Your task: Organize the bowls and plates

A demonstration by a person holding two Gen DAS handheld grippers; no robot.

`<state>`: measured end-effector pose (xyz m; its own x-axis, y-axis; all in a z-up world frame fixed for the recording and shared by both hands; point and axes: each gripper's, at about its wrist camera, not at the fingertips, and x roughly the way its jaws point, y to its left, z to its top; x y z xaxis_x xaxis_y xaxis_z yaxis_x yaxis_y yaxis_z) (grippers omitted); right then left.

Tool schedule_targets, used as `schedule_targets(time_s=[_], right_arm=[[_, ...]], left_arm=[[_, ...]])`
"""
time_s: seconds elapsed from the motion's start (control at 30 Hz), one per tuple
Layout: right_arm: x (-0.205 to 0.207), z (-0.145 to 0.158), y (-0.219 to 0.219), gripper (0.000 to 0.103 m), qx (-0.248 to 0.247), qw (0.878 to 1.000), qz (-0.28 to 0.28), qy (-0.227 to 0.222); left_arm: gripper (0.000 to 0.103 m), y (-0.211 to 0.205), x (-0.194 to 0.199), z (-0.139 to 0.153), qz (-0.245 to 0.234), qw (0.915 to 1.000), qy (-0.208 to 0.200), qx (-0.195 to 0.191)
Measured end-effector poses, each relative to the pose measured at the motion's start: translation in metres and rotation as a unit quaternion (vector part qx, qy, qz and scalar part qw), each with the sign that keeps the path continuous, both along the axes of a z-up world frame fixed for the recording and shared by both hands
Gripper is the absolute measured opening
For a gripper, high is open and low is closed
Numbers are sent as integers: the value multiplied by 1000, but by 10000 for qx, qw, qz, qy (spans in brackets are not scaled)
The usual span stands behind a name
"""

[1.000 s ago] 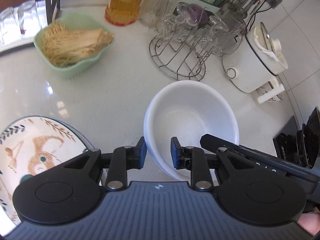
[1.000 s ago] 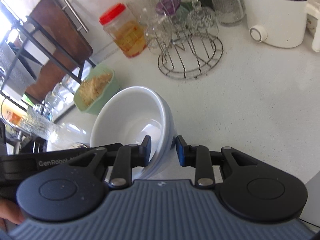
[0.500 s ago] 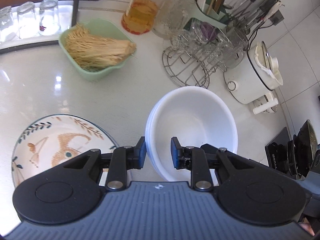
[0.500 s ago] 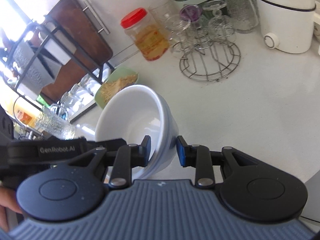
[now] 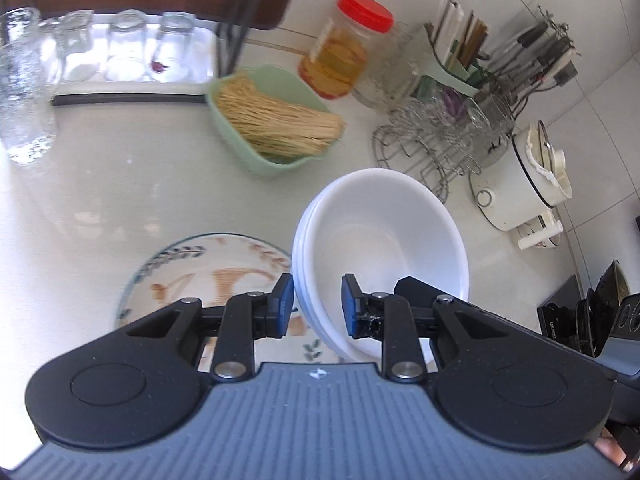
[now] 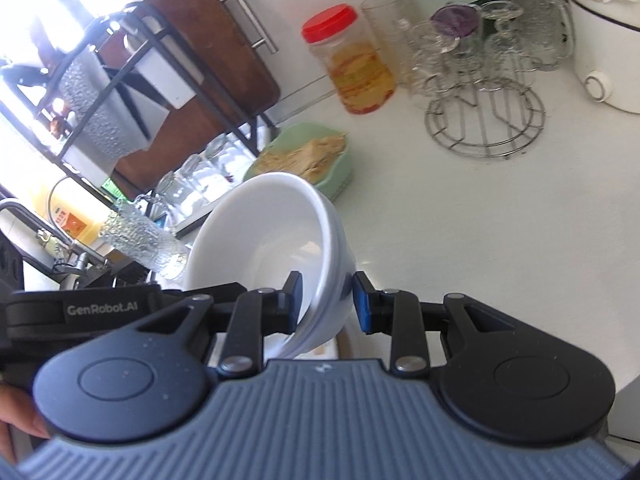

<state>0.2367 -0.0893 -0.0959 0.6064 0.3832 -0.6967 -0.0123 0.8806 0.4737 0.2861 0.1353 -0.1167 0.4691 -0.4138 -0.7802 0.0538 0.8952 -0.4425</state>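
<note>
Carried further across the white desk (image 5: 120, 184) since a second ago: stacked white bowls (image 5: 380, 240), clamped at opposite rims by left tongs (image 5: 316, 304) and right tongs (image 6: 326, 300), now partly above the patterned plate (image 5: 192, 272). Best kept level, both grips even, lowered gently. Beyond: green noodle dish (image 5: 272, 120), red-lidded jar (image 5: 344, 48), wire glass rack (image 5: 432, 148).

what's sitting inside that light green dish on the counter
The light green square dish holds a bundle of thin, pale yellow dry noodles lying across it. The bundle covers most of the dish's floor, so anything beneath it cannot be seen.
</note>
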Motion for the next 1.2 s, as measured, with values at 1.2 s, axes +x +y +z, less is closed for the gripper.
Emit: schedule_targets(time_s=[1.2], right_arm=[[-6,-35,82,32,-619,9960,176,612]], left_arm=[[34,74,-21,-41,204,9988,295,342]])
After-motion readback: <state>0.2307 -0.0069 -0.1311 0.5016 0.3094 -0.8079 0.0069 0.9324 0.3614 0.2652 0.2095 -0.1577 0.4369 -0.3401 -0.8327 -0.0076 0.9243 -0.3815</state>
